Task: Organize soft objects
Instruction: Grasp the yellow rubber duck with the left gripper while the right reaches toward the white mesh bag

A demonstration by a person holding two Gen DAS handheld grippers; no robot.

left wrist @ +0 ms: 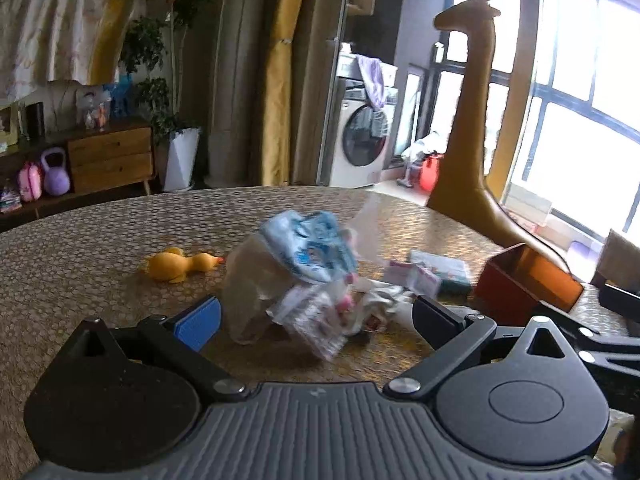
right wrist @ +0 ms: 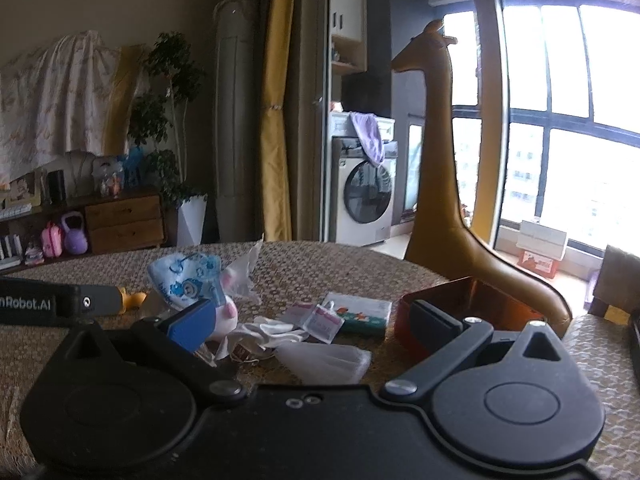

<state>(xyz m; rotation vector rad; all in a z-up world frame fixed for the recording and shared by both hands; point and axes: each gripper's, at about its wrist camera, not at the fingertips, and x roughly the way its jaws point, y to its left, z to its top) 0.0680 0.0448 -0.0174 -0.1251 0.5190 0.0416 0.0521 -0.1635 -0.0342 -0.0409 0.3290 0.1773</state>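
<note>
- left gripper [left wrist: 316, 316] gapes wide, empty, at the blurred soft pile [left wrist: 296, 276].
- right gripper [right wrist: 316, 320] likewise wide, empty.
- orange box [right wrist: 476, 304] at 2 o'clock on the bench [right wrist: 340, 264].
- best: pinch one piece only, lift clear.

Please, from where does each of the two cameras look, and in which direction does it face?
Left wrist: sits on the left claw, looking forward over the table at the blue-white cloth pile; both its open fingers show.
Right wrist: sits on the right claw, facing the same way; its fingers and the left tool's arm show.
Shared: yellow duck, orange box, giraffe figure, washing machine.
</note>
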